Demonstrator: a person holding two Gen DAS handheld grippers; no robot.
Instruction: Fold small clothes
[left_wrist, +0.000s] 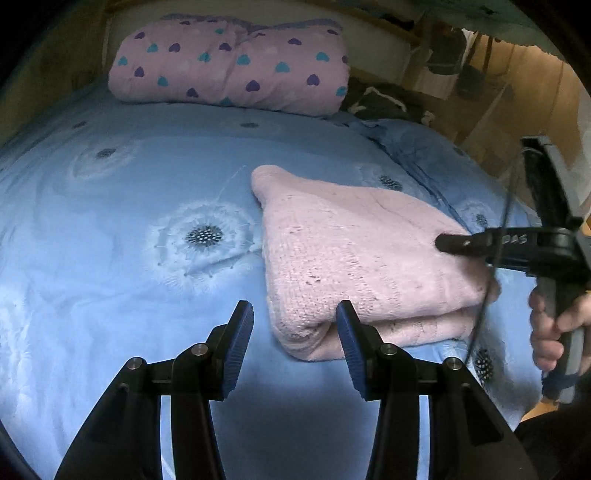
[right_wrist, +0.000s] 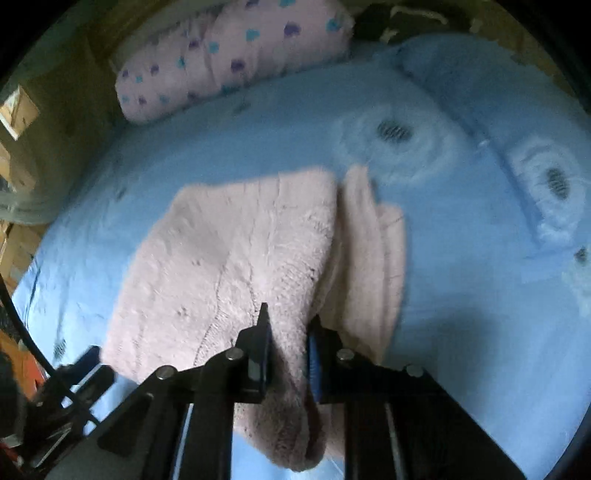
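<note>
Pink knit garment (left_wrist: 354, 254), one piece, lies folded on the blue bed (left_wrist: 110, 206), at 3 o'clock of centre. Left gripper (left_wrist: 295, 332) gapes wide, empty, its right finger against the fold. No writing fully legible. From the right wrist, right gripper (right_wrist: 288, 347) pinches a fold of the garment (right_wrist: 229, 258).

No legible text, labels or numbers.

pink sweater (left_wrist: 354, 254) looks like fuzzy chunky knit, bedsheet (left_wrist: 147, 295) is smooth matte cotton-ish cloth, gripper fingers (left_wrist: 240, 347) matte black plastic
</note>
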